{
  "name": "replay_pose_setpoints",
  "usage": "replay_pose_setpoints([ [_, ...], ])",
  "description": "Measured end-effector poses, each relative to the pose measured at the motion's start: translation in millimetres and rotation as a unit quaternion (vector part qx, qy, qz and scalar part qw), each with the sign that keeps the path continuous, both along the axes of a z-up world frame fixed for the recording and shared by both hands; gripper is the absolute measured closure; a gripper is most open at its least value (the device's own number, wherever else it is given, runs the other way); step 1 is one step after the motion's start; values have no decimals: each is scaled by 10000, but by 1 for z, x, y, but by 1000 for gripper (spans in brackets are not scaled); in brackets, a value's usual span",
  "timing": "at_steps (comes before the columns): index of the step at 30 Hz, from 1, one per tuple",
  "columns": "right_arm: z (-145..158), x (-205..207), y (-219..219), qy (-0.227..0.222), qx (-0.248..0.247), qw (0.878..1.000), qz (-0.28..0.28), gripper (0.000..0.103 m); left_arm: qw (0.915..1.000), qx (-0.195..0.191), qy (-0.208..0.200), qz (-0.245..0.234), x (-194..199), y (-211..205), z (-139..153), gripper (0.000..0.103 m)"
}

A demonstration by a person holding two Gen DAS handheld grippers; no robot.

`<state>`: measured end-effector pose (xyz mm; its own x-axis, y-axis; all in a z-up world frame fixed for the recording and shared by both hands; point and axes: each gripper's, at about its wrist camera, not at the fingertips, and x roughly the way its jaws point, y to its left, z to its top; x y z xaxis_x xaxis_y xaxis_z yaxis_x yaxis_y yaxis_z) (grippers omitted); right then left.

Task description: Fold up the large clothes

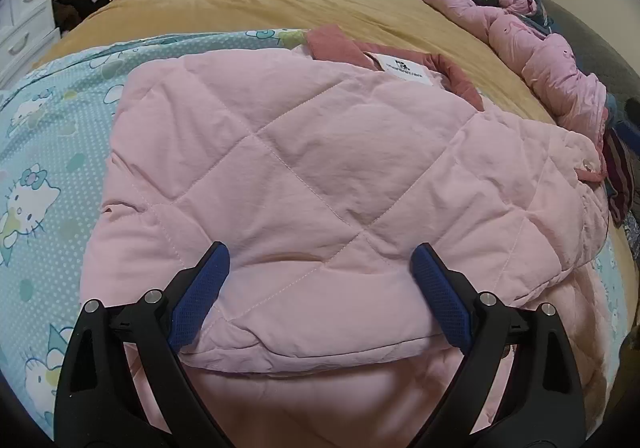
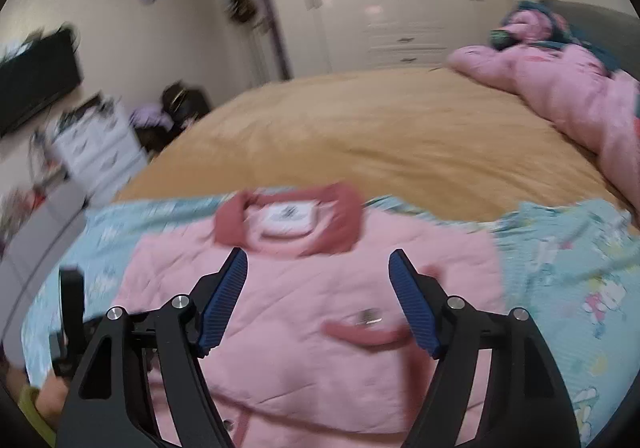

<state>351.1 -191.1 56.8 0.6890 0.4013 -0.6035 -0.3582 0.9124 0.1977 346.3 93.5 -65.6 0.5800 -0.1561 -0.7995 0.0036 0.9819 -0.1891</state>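
- The pink quilted jacket lies on the bed, on a blue cartoon-print sheet spread over the tan blanket; its dark pink collar points toward the far side of the bed.
- The jacket looks partly folded: one quilted panel is laid across the body, which probably keeps the bulk compact for the next fold.
- The left hand-held gripper hangs low over the near folded edge with its blue pads wide apart. Padding bulges up between them, but they do not press on it, so nothing is clamped.
- The right hand-held gripper also has its jaws apart, with only jacket fabric seen past them and nothing pinched. It seems free to reach for a new hold.
- The left wrist view is sharp and close: it shows the diamond stitching, the white neck label and a snap button at the right edge.
- The right wrist view is blurred, yet it takes in the whole collar ring, a pocket flap with a small metal tag, and the other hand-held gripper at the lower left.
- Both views show a second pink garment heaped near the far right corner of the bed, apparently not yet folded.
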Motion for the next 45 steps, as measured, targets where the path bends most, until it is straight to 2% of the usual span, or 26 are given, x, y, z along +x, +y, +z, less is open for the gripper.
replay_pose_setpoints([
  [1,-5,2,10,117,-92,9999,87,26,10000,-3,-2,1,0,0,0,17],
  [5,-32,6,42,512,-469,9970,341,25,10000,-10,1,5,0,0,0,17],
  [11,-78,16,55,1084,-785,9906,266,21,10000,26,4,0,1,-1,1,17],
  [18,-103,20,56,1087,-766,9909,209,17,9999,104,-6,-41,2,-5,1,17],
  [22,-99,19,55,1079,-717,9914,200,17,10000,75,-15,-54,1,-4,1,17],
  [27,-82,8,41,1078,-311,9936,86,17,10000,30,-44,-75,-1,-2,6,17],
  [30,-70,-1,31,981,-68,9952,-2,9,10000,6,-43,-74,-2,-1,11,17],
  [34,-57,-8,19,888,208,9957,-153,5,9995,-283,-152,-61,-6,3,26,9],
  [41,-41,-17,2,783,552,9951,-264,4,9981,-491,-359,11,-12,6,52,9],
  [45,-35,-24,0,741,634,9950,-237,4,9981,-438,-423,51,-17,6,62,9],
])
